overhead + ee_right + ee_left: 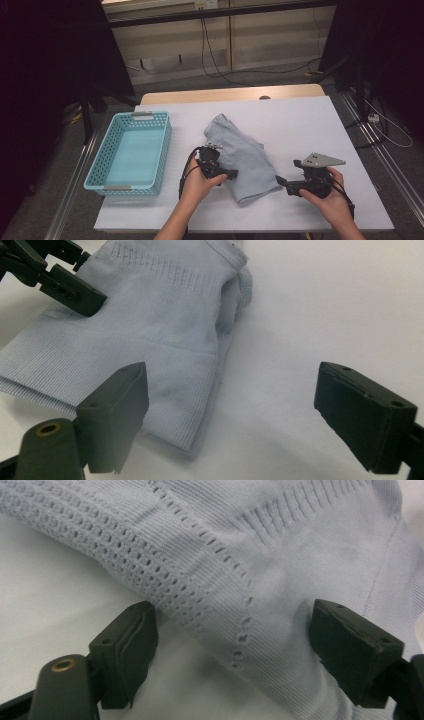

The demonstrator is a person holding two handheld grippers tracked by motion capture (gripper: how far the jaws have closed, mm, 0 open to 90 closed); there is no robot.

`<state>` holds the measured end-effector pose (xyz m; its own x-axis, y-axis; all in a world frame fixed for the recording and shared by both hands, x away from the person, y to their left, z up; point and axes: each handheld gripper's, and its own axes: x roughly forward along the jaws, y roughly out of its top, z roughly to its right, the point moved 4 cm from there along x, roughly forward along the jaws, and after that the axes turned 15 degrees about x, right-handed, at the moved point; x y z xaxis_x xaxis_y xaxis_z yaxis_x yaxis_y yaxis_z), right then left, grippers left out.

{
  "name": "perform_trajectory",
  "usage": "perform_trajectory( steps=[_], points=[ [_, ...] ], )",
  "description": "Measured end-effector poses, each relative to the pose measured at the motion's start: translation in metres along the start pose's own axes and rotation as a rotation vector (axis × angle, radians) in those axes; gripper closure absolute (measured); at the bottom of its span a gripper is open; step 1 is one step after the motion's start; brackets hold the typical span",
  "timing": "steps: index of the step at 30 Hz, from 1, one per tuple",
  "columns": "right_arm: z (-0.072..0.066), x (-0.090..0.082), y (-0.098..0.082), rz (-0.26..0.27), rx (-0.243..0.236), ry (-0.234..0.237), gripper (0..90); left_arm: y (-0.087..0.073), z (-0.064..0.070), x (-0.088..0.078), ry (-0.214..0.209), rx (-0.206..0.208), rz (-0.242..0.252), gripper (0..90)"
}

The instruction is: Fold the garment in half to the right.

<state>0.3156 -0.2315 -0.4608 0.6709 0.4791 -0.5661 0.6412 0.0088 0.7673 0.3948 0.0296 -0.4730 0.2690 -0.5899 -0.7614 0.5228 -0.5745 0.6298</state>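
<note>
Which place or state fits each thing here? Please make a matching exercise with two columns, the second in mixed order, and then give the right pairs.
Things:
1. light blue knitted garment
2. turquoise plastic basket
3. left gripper
4. right gripper

Places or states:
A. open, pointing at the garment's right edge from the bare white sheet
B. crumpled in the middle of the white table cover
C. open, one pad on the fabric, the other at its edge
D. at the left edge of the table, nothing inside

Right pairs: 1-B, 2-D, 3-C, 4-A
</note>
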Motion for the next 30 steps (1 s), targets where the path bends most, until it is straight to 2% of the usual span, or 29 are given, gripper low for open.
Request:
perform_trajectory(
  steps=[5, 8, 13, 16, 20, 23, 28, 30],
  points=[
    [0.002, 0.005, 0.000, -0.013, -0.006, -0.004, 14.4, 0.000, 0.000, 0.000, 0.002, 0.000, 0.000, 20.9],
    [0.003, 0.009, 0.001, -0.013, -0.004, 0.000, 14.4, 0.000, 0.001, 0.000, -0.003, 0.023, -0.012, 26.2],
    [0.006, 0.010, 0.001, -0.013, 0.010, 0.001, 14.5, 0.000, 0.003, 0.000, 0.008, 0.031, -0.011, 30.2],
    [0.007, 0.010, 0.004, -0.002, 0.023, 0.002, 14.5, -0.001, 0.005, 0.000, -0.010, 0.010, 0.002, 38.5],
    [0.003, 0.010, 0.007, 0.020, 0.034, 0.012, 14.8, -0.001, 0.006, -0.001, -0.017, 0.001, -0.006, 41.6],
    [0.003, 0.011, 0.006, 0.017, 0.029, 0.012, 14.9, -0.001, 0.006, 0.000, -0.031, -0.018, 0.004, 46.0],
    [0.005, 0.012, 0.005, 0.014, 0.037, 0.011, 14.9, -0.001, 0.003, -0.001, -0.053, -0.019, -0.018, 51.7],
    [0.005, 0.012, 0.006, 0.015, 0.038, 0.009, 14.9, -0.001, 0.004, 0.000, -0.062, -0.036, -0.017, 55.0]
  ],
)
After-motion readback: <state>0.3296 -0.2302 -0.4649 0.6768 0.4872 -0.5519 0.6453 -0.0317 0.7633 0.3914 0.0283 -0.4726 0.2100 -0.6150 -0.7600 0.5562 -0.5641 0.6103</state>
